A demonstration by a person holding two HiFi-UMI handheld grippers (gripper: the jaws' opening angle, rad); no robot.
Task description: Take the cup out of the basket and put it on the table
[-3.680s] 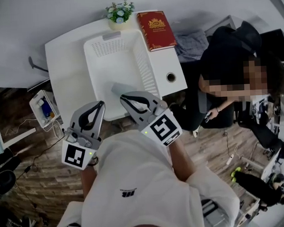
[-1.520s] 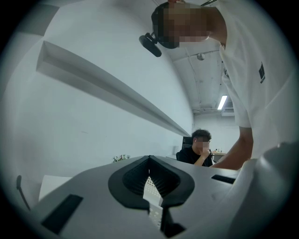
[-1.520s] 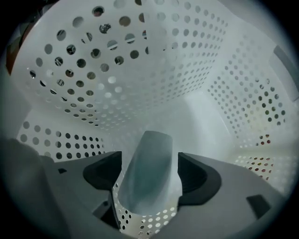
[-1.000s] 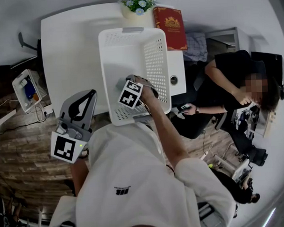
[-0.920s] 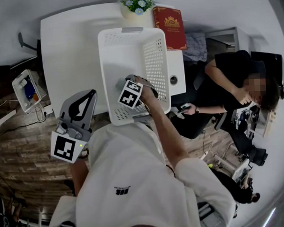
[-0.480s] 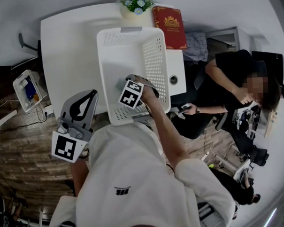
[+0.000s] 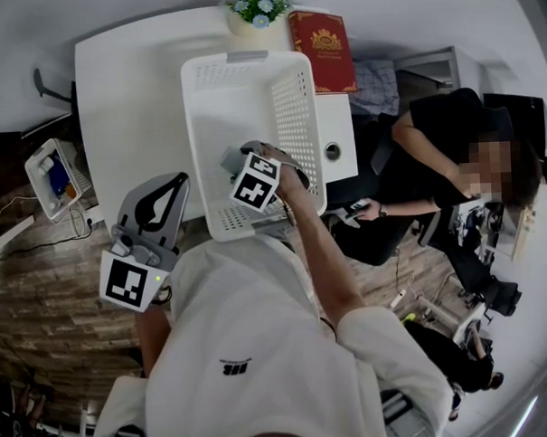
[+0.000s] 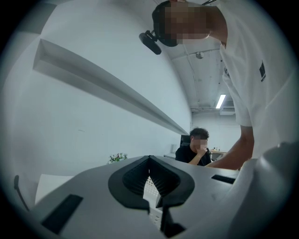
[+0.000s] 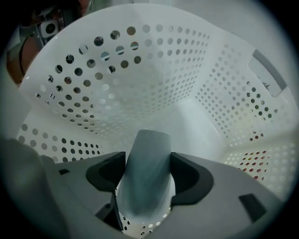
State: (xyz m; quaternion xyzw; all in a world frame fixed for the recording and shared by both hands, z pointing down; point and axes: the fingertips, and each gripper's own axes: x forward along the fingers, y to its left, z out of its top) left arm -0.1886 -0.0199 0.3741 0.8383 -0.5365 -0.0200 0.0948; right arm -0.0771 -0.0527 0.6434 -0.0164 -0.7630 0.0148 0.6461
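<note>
A grey cup [image 9: 147, 182] lies tilted between the pads of my right gripper [image 9: 148, 163], which is shut on it inside the white perforated basket [image 9: 140, 84]. From the head view, this gripper [image 7: 239, 167] points down into the near end of the basket [image 7: 297, 103], and part of the cup [image 7: 227, 158] shows beside its marker cube. The basket stands on the white table [image 7: 128, 93]. My left gripper [image 7: 175, 181] hovers at the table's near edge, left of the basket, shut and holding nothing. In its own view the left gripper [image 8: 150, 161] shows its pads meeting.
A red book [image 7: 318, 39] and a flower pot [image 7: 258, 7] sit at the table's far edge behind the basket. A person in black [image 7: 442, 151] sits to the right of the table. A small crate [image 7: 52, 173] stands on the floor at the left.
Since the oldest frame my right gripper has gone down into the basket and closed on the cup. Over the last second it has lifted slightly with it. The left gripper has stayed put.
</note>
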